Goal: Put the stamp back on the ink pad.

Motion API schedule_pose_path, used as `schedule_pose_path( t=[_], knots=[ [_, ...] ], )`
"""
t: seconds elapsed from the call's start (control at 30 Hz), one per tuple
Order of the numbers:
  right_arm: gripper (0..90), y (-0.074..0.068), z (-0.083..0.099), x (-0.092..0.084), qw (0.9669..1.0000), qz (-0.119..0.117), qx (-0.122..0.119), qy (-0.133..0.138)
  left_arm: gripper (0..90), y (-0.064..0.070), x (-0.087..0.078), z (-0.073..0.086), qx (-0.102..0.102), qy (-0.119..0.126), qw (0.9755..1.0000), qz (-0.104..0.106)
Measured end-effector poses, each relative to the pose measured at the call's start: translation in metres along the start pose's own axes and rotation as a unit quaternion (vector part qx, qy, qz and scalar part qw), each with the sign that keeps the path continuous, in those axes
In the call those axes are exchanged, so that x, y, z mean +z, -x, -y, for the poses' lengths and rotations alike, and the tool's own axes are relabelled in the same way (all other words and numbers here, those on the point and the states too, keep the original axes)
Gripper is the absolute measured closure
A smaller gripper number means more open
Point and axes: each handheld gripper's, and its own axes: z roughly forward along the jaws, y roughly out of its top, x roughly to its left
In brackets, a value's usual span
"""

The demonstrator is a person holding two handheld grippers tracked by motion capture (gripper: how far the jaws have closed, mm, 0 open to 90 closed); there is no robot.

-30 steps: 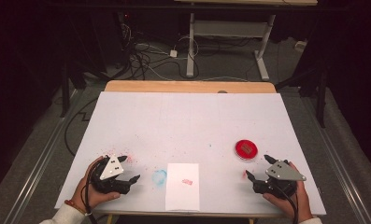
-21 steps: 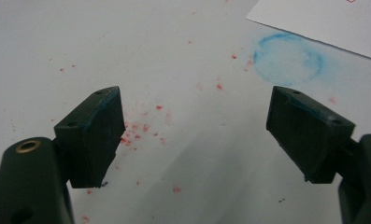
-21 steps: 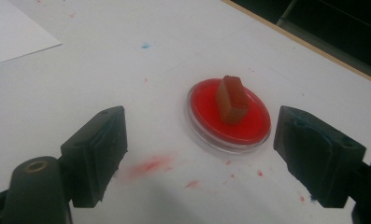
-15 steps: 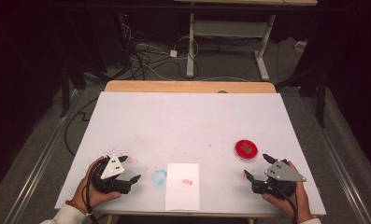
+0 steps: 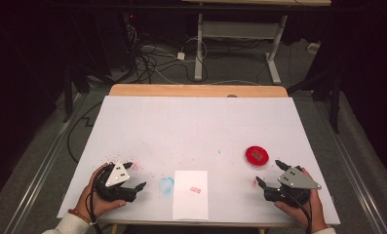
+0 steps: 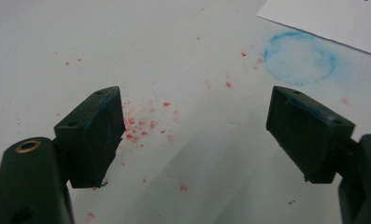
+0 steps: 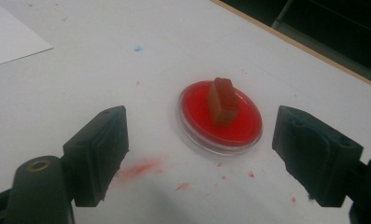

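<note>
Already a red stamped mark (image 5: 195, 189) sits on the white paper sheet (image 5: 190, 195) at lower centre, while the brown block stamp (image 7: 223, 101) stands in the round red ink dish (image 7: 220, 116) at lower right, both the left gripper (image 5: 136, 176) and the right gripper (image 5: 269, 173) gaping empty, so another stamping would start from the dish.

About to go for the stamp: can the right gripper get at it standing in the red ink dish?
Probably yes. The right gripper is open and faces the stamp, upright in the red ink dish, with bare table between.
</note>
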Motion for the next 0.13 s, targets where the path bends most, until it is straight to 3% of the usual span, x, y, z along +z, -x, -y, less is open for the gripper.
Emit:
schedule_pose_path(
  t=[0.13],
  knots=[
    [18.9, 0.0006, -0.0003, 0.0003, 1.0000, 0.002, -0.002, 0.002, 18.6, -0.0004, -0.0013, 0.0005, -0.001, 0.002, 1.0000, -0.002]
  ],
)
